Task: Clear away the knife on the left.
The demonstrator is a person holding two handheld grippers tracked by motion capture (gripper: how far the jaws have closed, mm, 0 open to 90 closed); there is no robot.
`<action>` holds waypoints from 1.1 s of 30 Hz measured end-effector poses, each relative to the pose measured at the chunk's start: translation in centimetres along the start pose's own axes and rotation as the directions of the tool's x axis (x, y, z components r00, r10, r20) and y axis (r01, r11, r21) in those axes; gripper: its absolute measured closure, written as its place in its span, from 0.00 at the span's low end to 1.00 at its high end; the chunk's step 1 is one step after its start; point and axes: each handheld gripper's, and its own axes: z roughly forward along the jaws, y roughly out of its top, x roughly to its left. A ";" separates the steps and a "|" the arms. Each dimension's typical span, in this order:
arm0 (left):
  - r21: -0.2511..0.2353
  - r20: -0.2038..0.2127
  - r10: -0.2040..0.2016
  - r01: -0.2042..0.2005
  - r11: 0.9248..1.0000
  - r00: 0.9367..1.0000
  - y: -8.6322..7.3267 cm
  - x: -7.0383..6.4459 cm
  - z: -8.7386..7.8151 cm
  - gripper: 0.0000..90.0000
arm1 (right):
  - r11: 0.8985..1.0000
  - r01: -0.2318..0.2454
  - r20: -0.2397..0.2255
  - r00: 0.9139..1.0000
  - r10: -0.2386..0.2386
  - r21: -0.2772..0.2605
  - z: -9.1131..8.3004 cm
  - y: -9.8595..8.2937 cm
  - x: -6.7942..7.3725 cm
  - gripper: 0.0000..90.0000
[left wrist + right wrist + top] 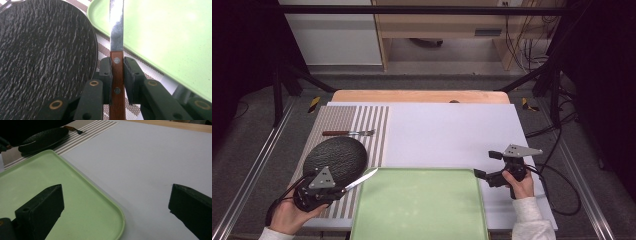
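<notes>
We see a laboratory set up for recording, not a home. Far beyond the left hand-held gripper [343, 189] a black metal frame [422, 10] crosses above the surface [452, 130], and its legs stand on a grey floor [257, 130]. Beyond the right hand-held gripper [488, 164], many loose cables [524, 52] hang near a plain wooden cabinet [437, 30]. Dark curtains [242, 50] close both sides. Ahead of the left hand-held gripper, a striped placemat [362, 125] lies on the white cover like a staged dining place.
</notes>
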 end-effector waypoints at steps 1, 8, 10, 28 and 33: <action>-0.002 0.000 -0.009 0.009 1.000 1.000 0.1 0.0 0.0 0.86 | 1.000 0.002 0.001 1.000 -0.002 0.001 0.0 0.0 0.0 0.01; -0.024 -0.018 -0.046 0.046 0.999 0.999 0.8 -0.2 0.3 0.86 | 1.000 0.003 0.001 1.000 -0.003 0.002 0.0 0.0 0.0 0.01; -0.029 -0.021 -0.051 0.050 0.998 0.998 1.1 -0.2 0.3 0.86 | 1.000 0.003 0.001 1.000 -0.003 0.003 0.0 0.0 0.0 0.01; -0.059 -0.019 -0.034 0.033 0.998 0.999 4.9 -2.3 1.2 0.86 | 1.000 0.000 0.002 1.000 0.000 0.000 0.0 0.0 0.0 0.01; -0.058 -0.021 -0.046 0.045 0.997 0.999 5.3 -3.1 1.6 0.86 | 1.000 0.000 0.002 1.000 0.000 0.000 0.0 0.0 0.0 0.01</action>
